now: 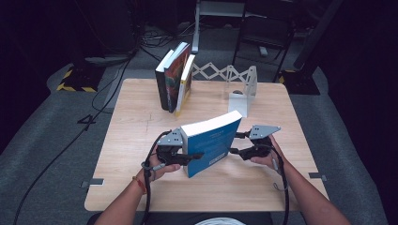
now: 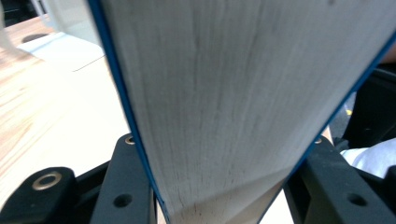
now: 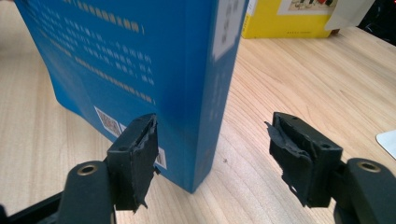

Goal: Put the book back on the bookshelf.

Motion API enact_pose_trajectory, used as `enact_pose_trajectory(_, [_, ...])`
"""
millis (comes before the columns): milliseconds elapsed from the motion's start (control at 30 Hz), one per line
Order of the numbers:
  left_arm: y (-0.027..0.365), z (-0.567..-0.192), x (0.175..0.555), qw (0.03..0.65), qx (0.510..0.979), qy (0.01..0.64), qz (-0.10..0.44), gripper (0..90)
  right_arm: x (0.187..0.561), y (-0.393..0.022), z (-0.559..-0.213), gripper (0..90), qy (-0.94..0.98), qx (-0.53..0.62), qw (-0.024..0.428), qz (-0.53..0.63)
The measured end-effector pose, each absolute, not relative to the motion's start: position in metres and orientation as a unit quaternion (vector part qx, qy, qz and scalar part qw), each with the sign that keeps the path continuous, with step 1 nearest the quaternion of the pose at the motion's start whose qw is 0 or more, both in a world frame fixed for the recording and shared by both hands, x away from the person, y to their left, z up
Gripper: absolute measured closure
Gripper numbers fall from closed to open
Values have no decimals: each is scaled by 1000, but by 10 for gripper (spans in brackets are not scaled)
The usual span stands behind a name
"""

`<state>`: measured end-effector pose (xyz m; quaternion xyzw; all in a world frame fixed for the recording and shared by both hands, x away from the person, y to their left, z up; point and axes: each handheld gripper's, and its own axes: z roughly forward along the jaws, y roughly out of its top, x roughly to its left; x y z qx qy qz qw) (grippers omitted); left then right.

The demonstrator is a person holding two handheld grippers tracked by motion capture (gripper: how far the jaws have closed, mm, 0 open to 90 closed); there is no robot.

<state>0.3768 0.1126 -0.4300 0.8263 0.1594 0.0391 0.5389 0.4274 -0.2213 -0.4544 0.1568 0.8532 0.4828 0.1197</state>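
A thick blue book (image 1: 211,145) stands tilted on its lower edge in the middle of the wooden table (image 1: 136,183). My left gripper (image 1: 192,153) is shut on the book from the left. In the left gripper view its black jaws press both covers, with the white page edge (image 2: 233,93) between them. My right gripper (image 1: 236,143) is at the book's right side and stands open. In the right gripper view the book's spine corner (image 3: 205,154) lies between the pads (image 3: 140,149), and the right pad is well off it.
Three books (image 1: 174,77) stand leaning at the back left of the table; a yellow one (image 3: 289,18) is among them. A white bookend (image 1: 244,96) on an expanding rack (image 1: 218,72) stands at the back right. Dark floor and cables surround the table.
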Motion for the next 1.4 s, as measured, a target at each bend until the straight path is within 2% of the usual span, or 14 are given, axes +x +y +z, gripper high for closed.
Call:
enact_pose_trajectory(400, [77, -432, 395, 549, 828, 115, 15, 568, 430, -247, -453, 271, 857, 145, 113, 482])
enact_pose_trajectory(533, [77, -432, 395, 548, 827, 123, 21, 560, 431, -243, -453, 325, 858, 130, 105, 486])
enact_pose_trajectory(633, [78, -431, 394, 541, 831, 126, 38, 549, 429, -238, -452, 333, 859, 123, 109, 485])
enact_pose_trajectory(700, [78, -431, 391, 524, 839, 134, 58, 489, 430, -240, -452, 354, 857, 127, 99, 489])
enact_pose_trajectory(800, [78, -433, 389, 511, 846, 138, 64, 478, 429, -243, -451, 374, 859, 122, 97, 488])
enact_pose_trajectory(833, [79, -434, 388, 506, 848, 143, 71, 428, 427, -244, -450, 395, 861, 119, 98, 486])
enact_pose_trajectory(1000, [90, -432, 385, 498, 848, 160, 80, 362, 420, -249, -446, 469, 865, 100, 89, 484])
enact_pose_trajectory(1267, [112, -433, 376, 501, 844, 173, 87, 357, 396, -241, -414, 524, 835, 54, 68, 543])
enact_pose_trajectory(1400, [111, -434, 374, 499, 844, 174, 96, 351, 385, -231, -401, 540, 834, 50, 81, 544])
